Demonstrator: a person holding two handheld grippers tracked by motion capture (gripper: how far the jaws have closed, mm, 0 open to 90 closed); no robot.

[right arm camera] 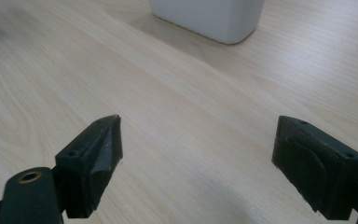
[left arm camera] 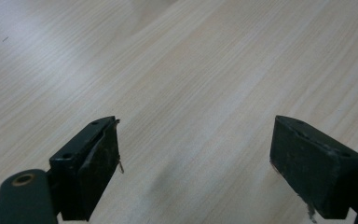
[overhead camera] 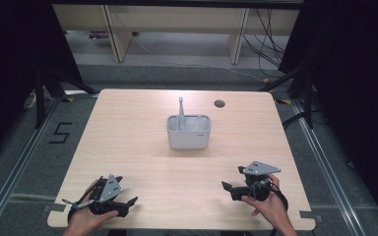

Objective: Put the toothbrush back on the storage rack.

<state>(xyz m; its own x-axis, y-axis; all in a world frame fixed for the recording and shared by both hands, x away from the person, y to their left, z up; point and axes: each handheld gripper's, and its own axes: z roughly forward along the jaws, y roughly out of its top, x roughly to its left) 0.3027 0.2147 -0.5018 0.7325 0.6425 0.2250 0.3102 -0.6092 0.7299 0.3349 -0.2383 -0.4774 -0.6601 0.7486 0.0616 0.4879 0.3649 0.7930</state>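
High view: caddy between grippers, unobstructed.

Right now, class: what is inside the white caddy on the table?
A grey upright utensil stands in the white caddy, in its back-left compartment. The caddy's walls hide the utensil's lower end and the compartment floors.

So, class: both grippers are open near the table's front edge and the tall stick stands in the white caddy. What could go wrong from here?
1. The stick stands upright in a back corner of the caddy; a wide-open right gripper might hit the rim and tip it.
2. The caddy looks light and stands free, so a push could slide it.
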